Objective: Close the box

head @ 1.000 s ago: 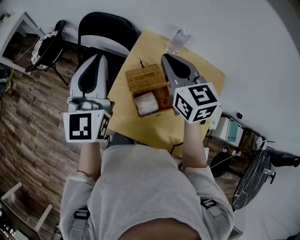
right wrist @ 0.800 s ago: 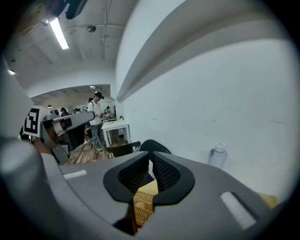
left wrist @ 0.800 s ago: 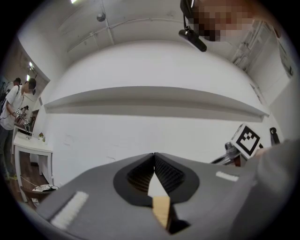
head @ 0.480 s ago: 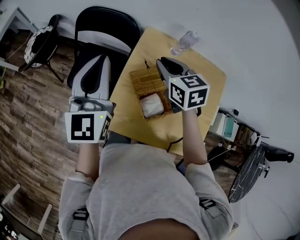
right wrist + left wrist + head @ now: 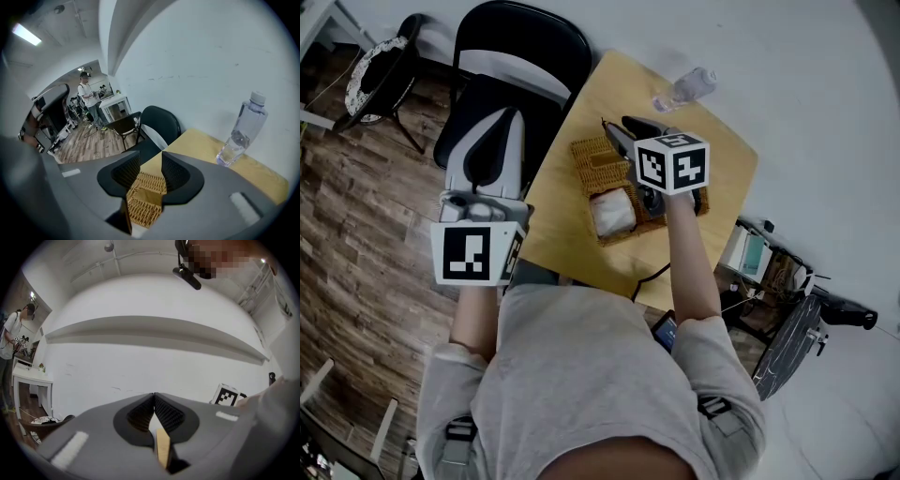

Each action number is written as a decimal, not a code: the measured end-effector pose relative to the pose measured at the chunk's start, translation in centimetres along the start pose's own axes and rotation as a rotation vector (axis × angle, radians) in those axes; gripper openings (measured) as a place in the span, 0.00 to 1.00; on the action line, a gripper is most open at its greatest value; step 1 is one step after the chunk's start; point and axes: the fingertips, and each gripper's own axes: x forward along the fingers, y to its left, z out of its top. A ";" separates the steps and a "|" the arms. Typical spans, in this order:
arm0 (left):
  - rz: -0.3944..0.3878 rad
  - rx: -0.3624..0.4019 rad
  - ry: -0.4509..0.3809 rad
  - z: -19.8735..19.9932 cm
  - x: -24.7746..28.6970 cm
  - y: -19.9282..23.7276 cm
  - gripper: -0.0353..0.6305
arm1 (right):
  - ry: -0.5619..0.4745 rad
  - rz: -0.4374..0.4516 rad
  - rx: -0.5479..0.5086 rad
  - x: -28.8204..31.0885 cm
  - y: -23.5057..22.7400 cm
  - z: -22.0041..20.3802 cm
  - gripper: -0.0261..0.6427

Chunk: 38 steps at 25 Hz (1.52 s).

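Now | left gripper point(image 5: 153, 400): jaws closed together | right gripper point(image 5: 150, 165): jaws just opening over wicker box point(image 5: 592, 164), gripping nothing

White wall point(image 5: 787, 56), plank wood floor point(image 5: 356, 244), black folding chair point(image 5: 525, 42) beside yellow table point(image 5: 567, 225)

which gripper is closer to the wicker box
Right. The right gripper hangs over the wicker box, its jaws just opened, nothing between them. The left gripper is off the table's left side, over the chair, shut.

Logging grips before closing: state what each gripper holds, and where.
Nothing held. Left gripper shut, empty; right gripper jaws have just been opening, wicker lid ungripped.
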 end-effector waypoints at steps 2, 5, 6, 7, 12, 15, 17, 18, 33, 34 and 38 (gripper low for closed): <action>0.003 -0.004 0.005 -0.3 0.1 0.4 0.14 | 0.029 0.000 0.008 0.8 -0.4 -0.2 0.22; 0.005 -0.010 0.013 -0.6 0.2 0.9 0.14 | 0.069 -0.001 0.025 2.1 -1.2 -0.5 0.22; 0.006 -0.012 0.015 -0.7 0.3 1.0 0.14 | 0.084 0.001 0.035 2.4 -1.4 -0.7 0.22; 0.006 -0.014 0.017 -0.8 0.3 1.2 0.14 | 0.100 0.005 0.045 2.8 -1.5 -1.0 0.22; 0.004 -0.017 0.022 -1.3 0.7 1.9 0.14 | 0.179 0.005 0.078 5.0 -2.4 -2.2 0.23; 0.004 -0.008 0.025 -1.5 1.0 2.2 0.14 | 0.230 -0.003 0.090 6.1 -3.0 -3.0 0.23; 0.003 0.003 0.028 -1.6 1.1 2.3 0.14 | 0.265 -0.011 0.090 6.7 -3.5 -3.5 0.23; 0.003 0.006 0.029 -1.6 1.2 2.3 0.14 | 0.282 -0.014 0.092 7.0 -3.7 -3.7 0.23; 0.022 -0.011 0.052 -2.8 2.3 4.4 0.14 | 0.531 -0.058 0.022 11.1 -5.2 -7.0 0.23; 0.025 -0.012 0.053 -2.9 2.3 4.6 0.14 | 0.542 -0.066 0.018 11.3 -5.4 -7.2 0.23; 0.035 -0.018 0.059 -3.3 2.5 5.2 0.14 | 0.584 -0.076 0.009 11.9 -5.5 -7.9 0.22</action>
